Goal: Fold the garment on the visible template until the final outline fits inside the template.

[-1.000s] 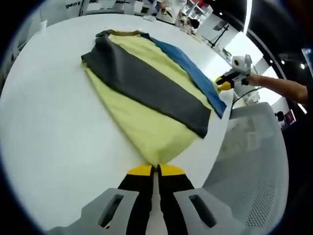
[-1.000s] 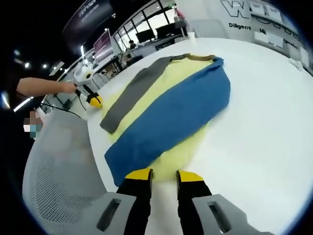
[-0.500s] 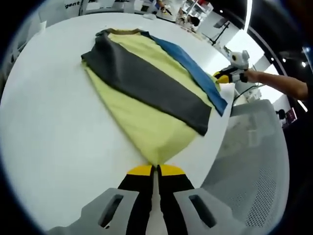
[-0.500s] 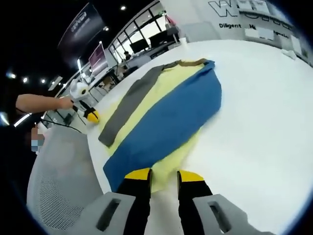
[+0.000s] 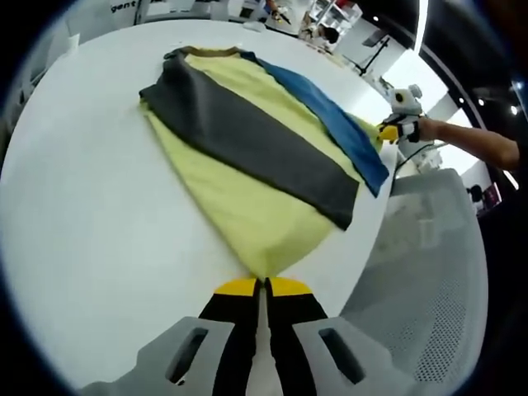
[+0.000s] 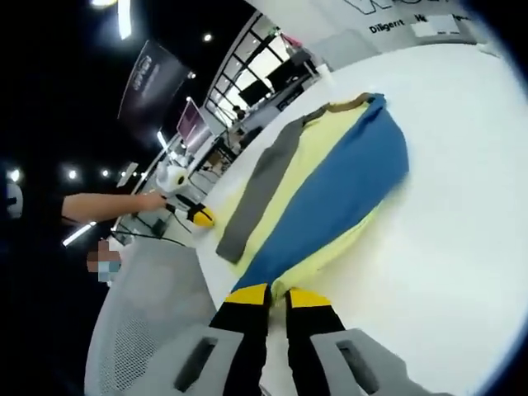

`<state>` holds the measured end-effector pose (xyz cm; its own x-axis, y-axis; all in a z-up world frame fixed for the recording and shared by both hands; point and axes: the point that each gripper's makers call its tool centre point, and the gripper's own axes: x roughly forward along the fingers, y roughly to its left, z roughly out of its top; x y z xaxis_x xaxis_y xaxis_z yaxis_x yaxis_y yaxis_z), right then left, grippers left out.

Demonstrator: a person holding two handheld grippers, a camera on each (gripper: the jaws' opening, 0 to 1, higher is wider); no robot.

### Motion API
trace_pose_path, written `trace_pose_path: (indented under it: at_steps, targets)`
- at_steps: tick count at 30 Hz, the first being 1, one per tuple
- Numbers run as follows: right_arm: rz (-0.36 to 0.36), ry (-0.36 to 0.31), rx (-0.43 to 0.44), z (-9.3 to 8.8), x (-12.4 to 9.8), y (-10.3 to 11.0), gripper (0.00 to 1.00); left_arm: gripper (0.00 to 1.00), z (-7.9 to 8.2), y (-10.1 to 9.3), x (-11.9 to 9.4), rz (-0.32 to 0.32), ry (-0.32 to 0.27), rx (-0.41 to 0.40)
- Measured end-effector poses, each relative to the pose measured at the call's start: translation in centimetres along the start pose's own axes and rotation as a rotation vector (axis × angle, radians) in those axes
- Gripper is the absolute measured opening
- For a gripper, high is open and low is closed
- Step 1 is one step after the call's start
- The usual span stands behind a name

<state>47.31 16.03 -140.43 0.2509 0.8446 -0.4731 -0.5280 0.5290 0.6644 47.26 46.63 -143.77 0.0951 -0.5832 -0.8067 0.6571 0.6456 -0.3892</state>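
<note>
— Yellow shirt (image 5: 247, 206) lies flat on the white table (image 5: 82, 231), grey and blue sleeves folded in; both grippers pinch its hem corners?
— Yes: left gripper (image 5: 262, 286) and right gripper (image 6: 278, 295) should lift evenly toward the collar — no dragging.

I see both cameras look low along their claws, close at opposite hem corners, facing up the same shirt (image 5: 247, 157) on the table (image 5: 74, 214).
</note>
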Motion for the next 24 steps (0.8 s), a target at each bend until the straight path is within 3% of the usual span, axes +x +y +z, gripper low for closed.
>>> trace_pose_path:
  at_steps: [5, 14, 19, 23, 24]
  targets:
    - [0.014, 0.030, 0.011, -0.3, -0.1, 0.3, 0.00, 0.01, 0.0, 0.0, 0.0, 0.002, 0.002, 0.001]
    - [0.054, -0.005, 0.073, 0.1, -0.2, 0.6, 0.02, 0.01, 0.1, 0.0, 0.1, 0.004, 0.003, 0.002]
    - [-0.006, 0.072, -0.081, -1.8, -0.1, -0.5, 0.00, 0.01, 0.1, 0.1, 0.1, 0.003, 0.004, 0.002]
    - [-0.024, 0.097, -0.108, -2.6, 0.1, -0.7, 0.00, 0.01, 0.1, 0.1, 0.2, 0.005, 0.005, 0.000]
    - [-0.048, 0.139, -0.149, -3.3, -0.1, -1.3, 0.00, 0.01, 0.1, 0.1, 0.2, 0.005, 0.006, 0.002]
